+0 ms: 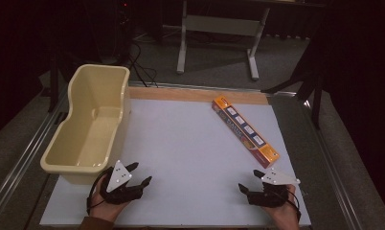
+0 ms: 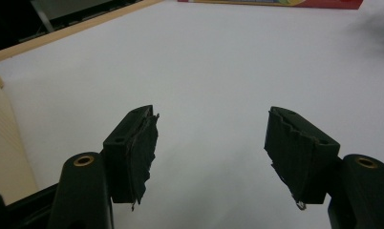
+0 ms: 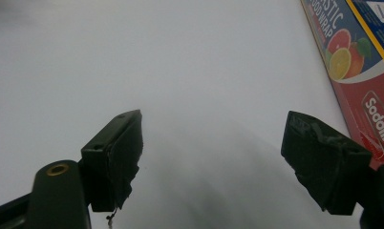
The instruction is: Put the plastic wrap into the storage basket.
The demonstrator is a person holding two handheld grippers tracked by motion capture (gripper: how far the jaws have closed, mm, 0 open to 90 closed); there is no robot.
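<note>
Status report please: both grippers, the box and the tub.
Left gripper open, empty. Right gripper open, empty. Long orange food-wrap box flat, right side; cream plastic tub empty, left. Nothing between.

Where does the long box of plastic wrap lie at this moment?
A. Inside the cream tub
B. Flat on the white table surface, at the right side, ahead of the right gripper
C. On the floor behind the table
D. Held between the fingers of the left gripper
B: the plastic wrap box lies flat on the white table, beyond the open right gripper, while the cream tub is empty.
</note>
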